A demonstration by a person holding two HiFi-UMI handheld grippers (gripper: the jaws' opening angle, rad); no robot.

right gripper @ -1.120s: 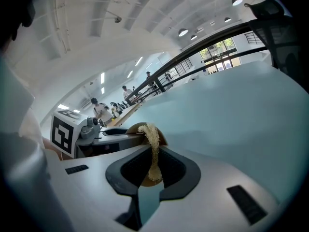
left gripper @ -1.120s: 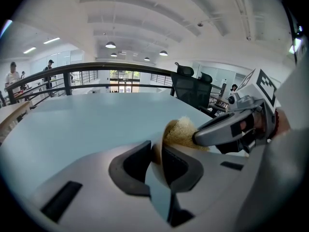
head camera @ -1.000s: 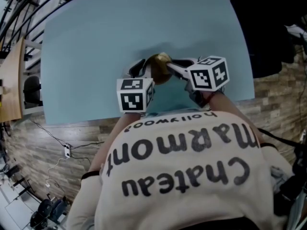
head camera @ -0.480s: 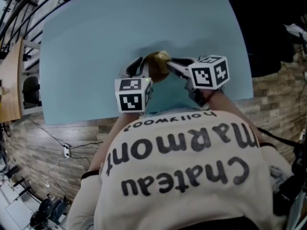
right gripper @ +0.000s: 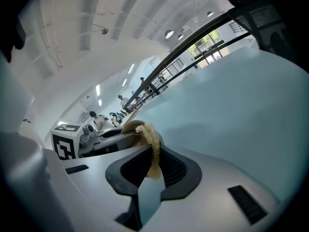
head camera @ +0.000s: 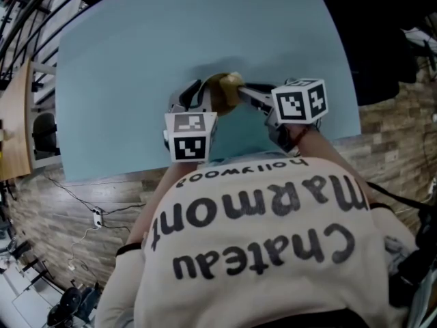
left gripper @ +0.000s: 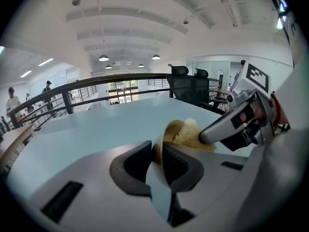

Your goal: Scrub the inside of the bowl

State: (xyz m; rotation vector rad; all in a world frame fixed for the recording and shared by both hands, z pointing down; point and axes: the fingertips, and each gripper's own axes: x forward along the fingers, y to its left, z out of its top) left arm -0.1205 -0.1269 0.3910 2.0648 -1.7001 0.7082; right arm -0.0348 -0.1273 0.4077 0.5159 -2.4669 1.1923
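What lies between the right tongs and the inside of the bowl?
A pale fibrous scrub pad: the right tongs pinch it and it sits inside the bowl, as the left gripper view shows.

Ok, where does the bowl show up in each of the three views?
Head view: bowl upper centre, on the near half of the light blue table.
Left gripper view: low centre, rim pinched in the left gripper jaws.
Right gripper view: left of centre, behind the scrubber clamped in the right gripper jaws.
Shared landmark: the table.
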